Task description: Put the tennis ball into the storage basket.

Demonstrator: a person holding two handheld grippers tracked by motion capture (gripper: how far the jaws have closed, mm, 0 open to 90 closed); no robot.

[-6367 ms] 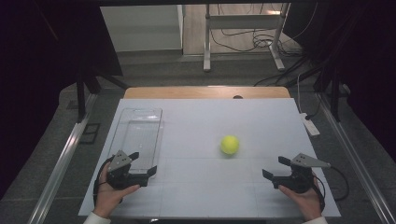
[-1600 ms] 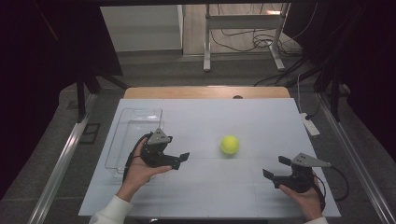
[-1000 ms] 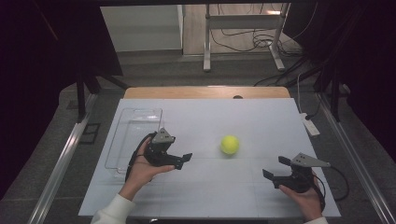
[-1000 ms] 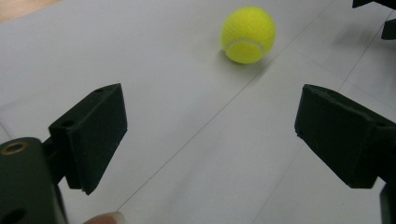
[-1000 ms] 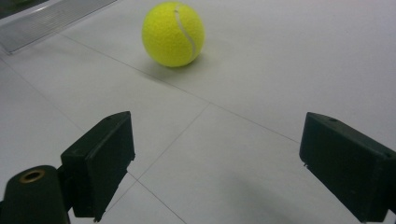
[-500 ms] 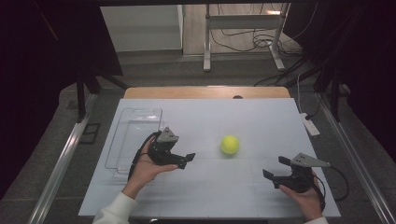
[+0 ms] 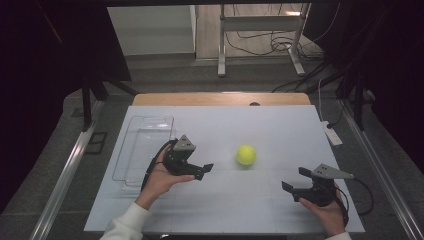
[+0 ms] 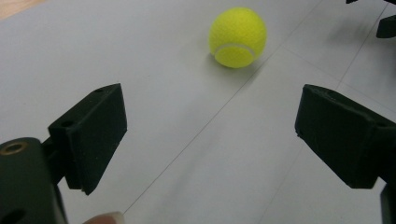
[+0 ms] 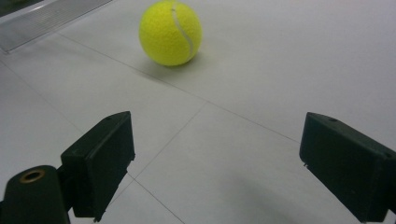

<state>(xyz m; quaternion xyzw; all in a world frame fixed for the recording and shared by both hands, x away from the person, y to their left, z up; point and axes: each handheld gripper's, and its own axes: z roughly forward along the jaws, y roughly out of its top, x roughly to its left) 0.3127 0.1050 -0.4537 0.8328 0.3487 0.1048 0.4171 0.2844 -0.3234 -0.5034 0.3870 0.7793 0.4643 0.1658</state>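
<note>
A yellow tennis ball [image 7: 246,155] rests on the white table [image 7: 260,125], near its middle. My left gripper [image 7: 204,170] is held above the table a short way left of the ball, open, pointing at it. In the left gripper view the ball [image 8: 237,37] lies ahead between the wide-apart black jaws, nothing between them. My right gripper [image 7: 296,179] rests near the front right of the table, open and empty. In the right gripper view the ball [image 9: 170,33] sits ahead and a little left.
A clear plastic tray [image 7: 145,147] lies at the table's left side, just behind my left hand; its edge [image 9: 42,18] appears in the right gripper view. A white power strip [image 7: 331,132] lies off the right edge. A metal frame [image 7: 260,30] stands beyond the table.
My left gripper has left the front left corner and moved right and forward toward the ball, still open. The right gripper and the ball have stayed in place.
</note>
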